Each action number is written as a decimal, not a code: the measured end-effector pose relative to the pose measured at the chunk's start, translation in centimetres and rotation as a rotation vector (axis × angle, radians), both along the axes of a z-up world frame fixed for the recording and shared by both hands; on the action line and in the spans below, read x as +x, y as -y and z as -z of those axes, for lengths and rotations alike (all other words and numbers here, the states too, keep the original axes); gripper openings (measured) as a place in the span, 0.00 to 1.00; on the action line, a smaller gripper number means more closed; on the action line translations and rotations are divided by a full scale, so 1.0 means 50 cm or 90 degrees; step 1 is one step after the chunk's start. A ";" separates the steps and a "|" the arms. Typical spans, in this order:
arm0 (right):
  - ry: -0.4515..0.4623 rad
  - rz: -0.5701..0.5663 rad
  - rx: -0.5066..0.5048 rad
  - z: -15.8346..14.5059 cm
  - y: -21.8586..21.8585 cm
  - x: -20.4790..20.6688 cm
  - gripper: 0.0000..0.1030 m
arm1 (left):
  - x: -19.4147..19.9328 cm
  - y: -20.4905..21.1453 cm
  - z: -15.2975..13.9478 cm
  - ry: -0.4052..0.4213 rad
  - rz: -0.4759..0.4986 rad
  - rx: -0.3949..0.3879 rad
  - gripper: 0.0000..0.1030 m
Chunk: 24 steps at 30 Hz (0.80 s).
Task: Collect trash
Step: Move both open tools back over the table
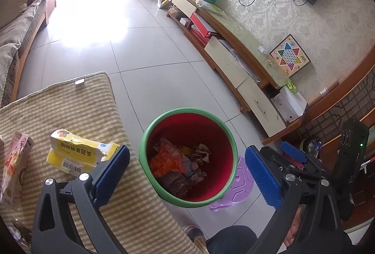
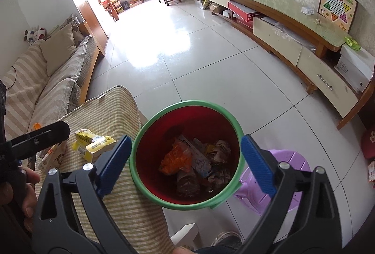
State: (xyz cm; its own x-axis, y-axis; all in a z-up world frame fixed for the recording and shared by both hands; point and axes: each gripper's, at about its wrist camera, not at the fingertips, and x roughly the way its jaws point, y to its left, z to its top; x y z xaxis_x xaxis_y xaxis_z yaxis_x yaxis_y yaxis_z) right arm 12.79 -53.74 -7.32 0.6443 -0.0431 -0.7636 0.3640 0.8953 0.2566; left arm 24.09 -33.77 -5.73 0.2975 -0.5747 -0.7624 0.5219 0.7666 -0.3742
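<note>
Over the red bin [image 2: 187,153] beside the striped counter [image 1: 70,113], both the left hand-held gripper [image 1: 187,174] and right hand-held gripper [image 2: 185,162] hang wide open and empty, evidently positioned for dropping; wrappers [image 2: 178,158] lie inside, yellow carton [image 1: 77,151] remains on the counter.

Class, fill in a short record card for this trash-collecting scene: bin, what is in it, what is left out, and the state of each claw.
bin: red with a green rim, on the floor beside the striped cushion
bin contents: orange wrapper, crumpled paper
left out: yellow box and pink carton, both on the cushion
left claw: open, empty, above the bin
right claw: open, empty, above the bin
</note>
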 end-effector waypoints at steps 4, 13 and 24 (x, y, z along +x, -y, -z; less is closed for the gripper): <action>0.007 -0.017 -0.015 -0.017 -0.025 0.002 0.92 | -0.009 -0.035 -0.021 0.016 -0.005 0.001 0.92; 0.019 -0.076 -0.033 -0.043 -0.127 0.011 0.95 | -0.032 -0.167 -0.057 0.039 -0.057 0.023 0.92; 0.020 -0.162 -0.050 -0.058 -0.294 0.038 0.95 | -0.062 -0.390 -0.063 0.042 -0.152 0.031 0.92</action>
